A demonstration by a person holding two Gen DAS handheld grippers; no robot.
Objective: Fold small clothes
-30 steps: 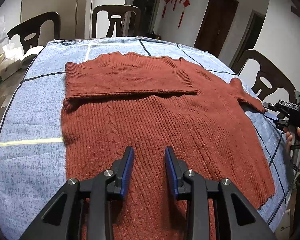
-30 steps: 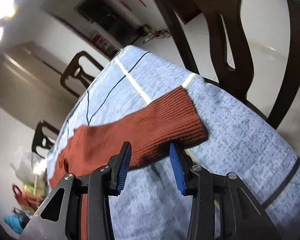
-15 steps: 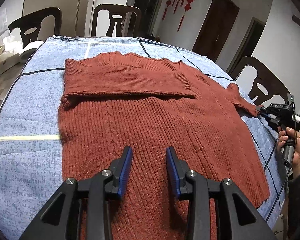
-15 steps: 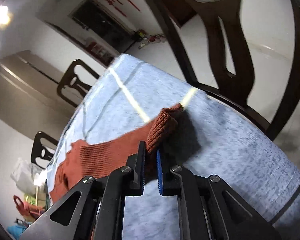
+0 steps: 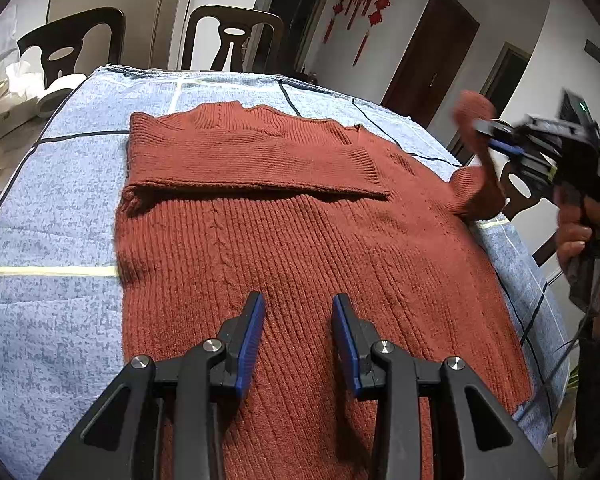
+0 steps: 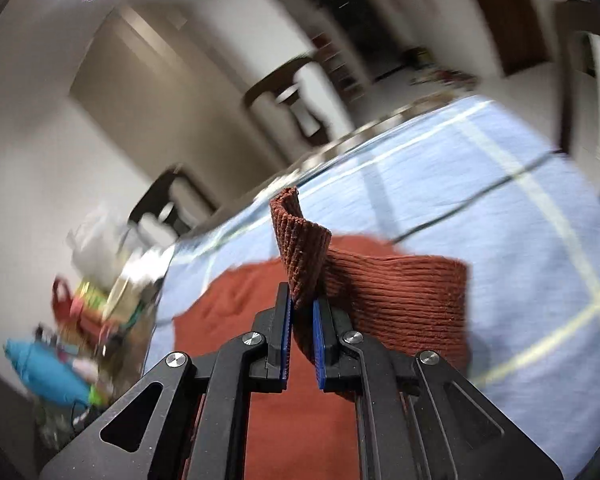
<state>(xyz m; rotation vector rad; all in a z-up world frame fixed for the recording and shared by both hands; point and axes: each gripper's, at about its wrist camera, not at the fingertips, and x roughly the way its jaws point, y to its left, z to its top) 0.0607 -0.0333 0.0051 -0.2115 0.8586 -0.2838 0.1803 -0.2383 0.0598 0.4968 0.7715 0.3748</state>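
Blue checked tablecloth [image 5: 52, 240] covers the table. Nearest, left gripper [image 5: 298, 334] hovers with jaws apart and empty over the rust knit sweater [image 5: 300, 240], hem hidden beneath it. Farther right, right gripper [image 6: 301, 312] pinches the lifted sleeve cuff [image 6: 300, 236]; background blurred. Dark chairs [image 5: 232, 38] beyond.

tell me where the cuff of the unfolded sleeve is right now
The cuff is pinched in the right gripper, lifted off the blue tablecloth; in the left wrist view it hangs at the sweater's right edge.
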